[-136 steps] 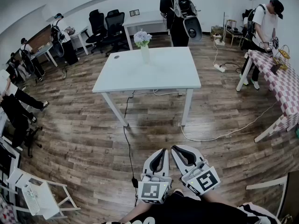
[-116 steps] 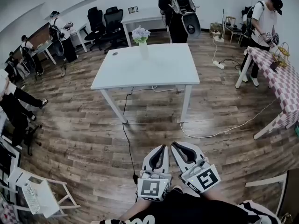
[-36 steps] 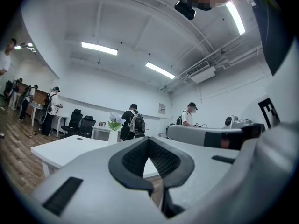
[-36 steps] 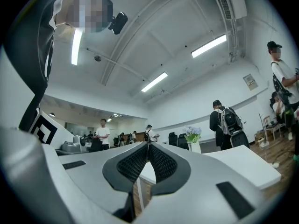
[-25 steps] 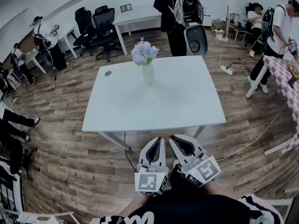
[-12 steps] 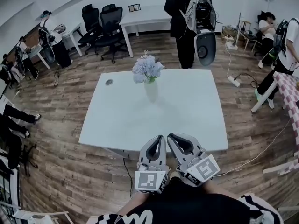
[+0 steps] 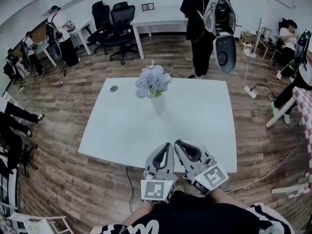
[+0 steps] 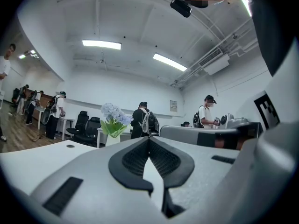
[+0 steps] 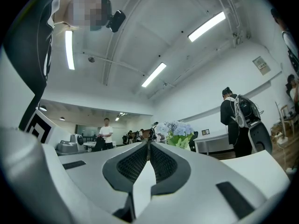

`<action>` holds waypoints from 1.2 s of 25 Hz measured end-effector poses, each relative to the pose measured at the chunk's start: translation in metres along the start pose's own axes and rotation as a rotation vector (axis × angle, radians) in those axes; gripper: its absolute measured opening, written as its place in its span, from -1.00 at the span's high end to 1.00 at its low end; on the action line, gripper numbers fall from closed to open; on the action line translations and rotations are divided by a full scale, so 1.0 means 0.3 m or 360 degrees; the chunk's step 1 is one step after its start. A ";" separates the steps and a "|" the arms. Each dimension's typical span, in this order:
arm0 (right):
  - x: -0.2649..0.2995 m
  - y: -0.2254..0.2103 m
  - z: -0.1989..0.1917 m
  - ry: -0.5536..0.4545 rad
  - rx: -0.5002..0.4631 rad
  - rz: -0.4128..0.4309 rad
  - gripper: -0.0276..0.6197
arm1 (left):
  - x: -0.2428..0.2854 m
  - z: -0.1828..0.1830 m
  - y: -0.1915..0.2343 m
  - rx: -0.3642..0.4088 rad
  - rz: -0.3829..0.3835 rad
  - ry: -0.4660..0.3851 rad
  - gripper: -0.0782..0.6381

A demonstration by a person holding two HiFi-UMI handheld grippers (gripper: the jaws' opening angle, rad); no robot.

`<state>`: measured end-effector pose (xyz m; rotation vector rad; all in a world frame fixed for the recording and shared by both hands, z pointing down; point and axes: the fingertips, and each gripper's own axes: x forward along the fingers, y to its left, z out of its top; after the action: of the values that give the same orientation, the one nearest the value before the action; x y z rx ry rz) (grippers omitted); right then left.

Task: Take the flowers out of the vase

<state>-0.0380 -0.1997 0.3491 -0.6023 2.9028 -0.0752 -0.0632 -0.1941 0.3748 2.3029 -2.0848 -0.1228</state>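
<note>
near table edge (image 7: pixel 111 157) has come closer; flowers (image 7: pixel 153 81) stand well beyond it.

The left gripper (image 7: pixel 166 147) and right gripper (image 7: pixel 179 144) were pale grey, black-padded, each bearing a black-and-white marker cube (image 7: pixel 157 189); the person wore a black top (image 7: pixel 195 219) with white print.

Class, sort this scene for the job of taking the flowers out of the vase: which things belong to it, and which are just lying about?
Belongs to the job:
- flowers
- vase
- white table under them
- left gripper, shut, empty
- right gripper, shut, empty

Just about:
- office chairs
- far desk
- power strip on the floor
- person with a backpack
</note>
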 end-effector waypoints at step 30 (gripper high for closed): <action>0.323 -0.241 -0.069 0.0169 -0.0019 0.0001 0.37 | 0.120 -0.069 0.226 -0.0058 0.0090 0.0106 0.77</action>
<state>-0.1009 -0.3043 0.3600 -0.6175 3.0080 -0.0926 -0.1252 -0.2374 0.3992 2.1938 -2.0951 -0.0806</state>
